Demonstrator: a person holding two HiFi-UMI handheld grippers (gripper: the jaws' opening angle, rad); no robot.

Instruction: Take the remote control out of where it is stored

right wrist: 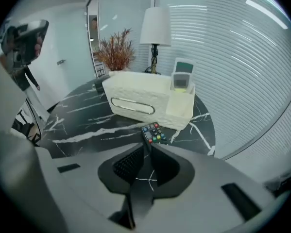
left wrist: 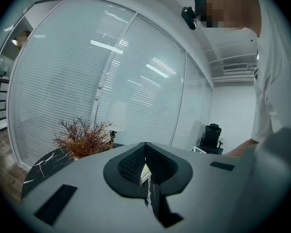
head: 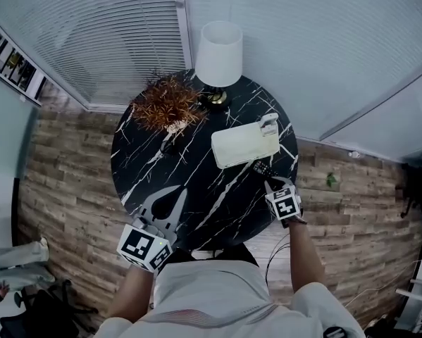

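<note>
A black remote control (right wrist: 153, 132) with coloured buttons sticks out of my right gripper (right wrist: 147, 147), whose jaws are shut on its near end. In the head view this remote (head: 261, 168) sits just in front of the cream tissue box (head: 244, 144), at the right of the round black marble table (head: 196, 210). The box's side pocket (right wrist: 184, 103) holds a second, white remote (right wrist: 182, 75) standing upright. My left gripper (head: 175, 192) hovers over the table's near left edge, jaws together and empty. It is tilted up in its own view (left wrist: 145, 144).
A white-shaded lamp (head: 218, 55) and a pot of dried reddish twigs (head: 167, 104) stand at the table's far side against the blinds. The floor around is wood plank. A person's torso and arms fill the bottom of the head view.
</note>
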